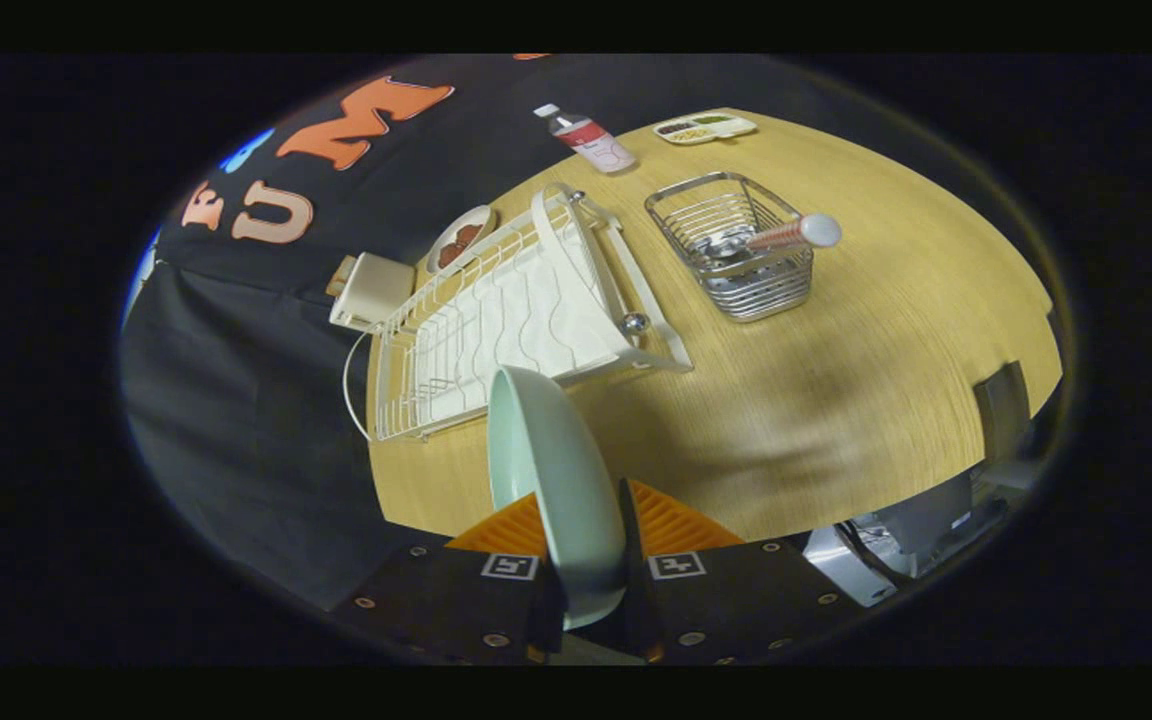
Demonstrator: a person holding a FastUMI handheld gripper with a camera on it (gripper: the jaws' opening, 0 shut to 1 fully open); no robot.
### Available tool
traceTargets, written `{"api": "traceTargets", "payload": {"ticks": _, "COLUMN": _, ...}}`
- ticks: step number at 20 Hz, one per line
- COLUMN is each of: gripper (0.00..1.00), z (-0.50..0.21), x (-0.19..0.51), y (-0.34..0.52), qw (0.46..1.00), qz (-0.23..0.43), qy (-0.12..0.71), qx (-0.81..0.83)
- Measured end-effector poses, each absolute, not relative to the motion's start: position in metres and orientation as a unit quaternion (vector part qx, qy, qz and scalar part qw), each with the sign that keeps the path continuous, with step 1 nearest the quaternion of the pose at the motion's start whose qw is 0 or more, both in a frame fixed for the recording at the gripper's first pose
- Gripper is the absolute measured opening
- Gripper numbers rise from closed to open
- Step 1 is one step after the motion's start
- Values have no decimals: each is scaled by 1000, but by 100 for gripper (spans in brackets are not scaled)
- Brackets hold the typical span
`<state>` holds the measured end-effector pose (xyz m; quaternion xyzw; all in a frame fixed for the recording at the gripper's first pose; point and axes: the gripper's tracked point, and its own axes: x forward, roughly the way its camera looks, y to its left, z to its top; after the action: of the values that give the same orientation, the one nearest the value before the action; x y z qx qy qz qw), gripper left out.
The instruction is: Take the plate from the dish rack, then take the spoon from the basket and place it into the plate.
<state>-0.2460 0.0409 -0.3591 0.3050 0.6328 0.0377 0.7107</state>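
Beyond the tongs point(586, 560) and off to their left lies the white wire dish rack point(516, 310), its slots bare, with a small dish of something brown point(458, 240) and a cream-coloured box point(372, 290) just behind it. Between the fingers stands the pale green plate point(551, 480), held on edge with its rim rising ahead of them; both fingers press on it, so the tongs are pinching the plate, which hangs clear of the wooden tabletop point(836, 400). The first step looks all but done: the plate is out of the rack and not yet put down. Beyond the tongs and to their right sits the wire basket point(736, 255), the spoon point(786, 235) leaning in it with its white-tipped handle sticking out over the rim. The next move, by my reading, is to lay the plate flat on the bare wood ahead of the tongs, let go, then reach for that handle. Farther off stand a bottle point(586, 138) and a divided tray point(704, 127).
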Motion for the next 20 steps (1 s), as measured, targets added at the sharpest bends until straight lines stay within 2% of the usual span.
{"api": "traceTargets", "payload": {"ticks": 8, "gripper": 26, "z": -386, "x": -258, "y": 48, "qw": 720, "qz": 28, "qy": 612, "qx": 326}}
{"api": "traceTargets", "payload": {"ticks": 20, "gripper": 26, "z": -408, "x": -263, "y": 59, "qw": 703, "qz": 10, "qy": 604, "qx": 374}}
